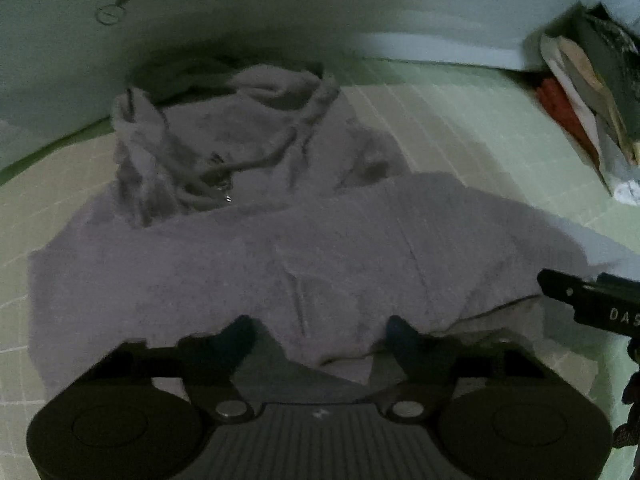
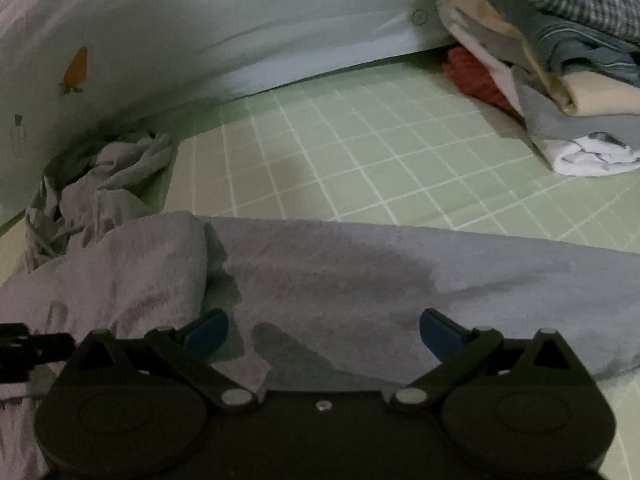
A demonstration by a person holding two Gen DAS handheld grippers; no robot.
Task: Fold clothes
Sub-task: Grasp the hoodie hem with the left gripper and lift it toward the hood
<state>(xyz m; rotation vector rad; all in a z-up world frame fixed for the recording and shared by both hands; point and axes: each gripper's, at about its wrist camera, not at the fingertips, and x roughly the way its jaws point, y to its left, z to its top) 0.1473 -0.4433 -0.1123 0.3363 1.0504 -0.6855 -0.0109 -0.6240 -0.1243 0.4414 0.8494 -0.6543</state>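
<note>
Both grippers, left (image 1: pixel 320 330) and right (image 2: pixel 324 330), hover with fingers spread apart over the grey hoodie (image 1: pixel 248 248), gripping nothing. It lies across the green checked sheet (image 2: pixel 360 152), folded clothes (image 2: pixel 560 80) stacked at the far right corner.

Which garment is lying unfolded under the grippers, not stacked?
The grey hoodie, spread loose on the green checked sheet beneath both open grippers; the other clothes sit folded in the pile at far right.
</note>
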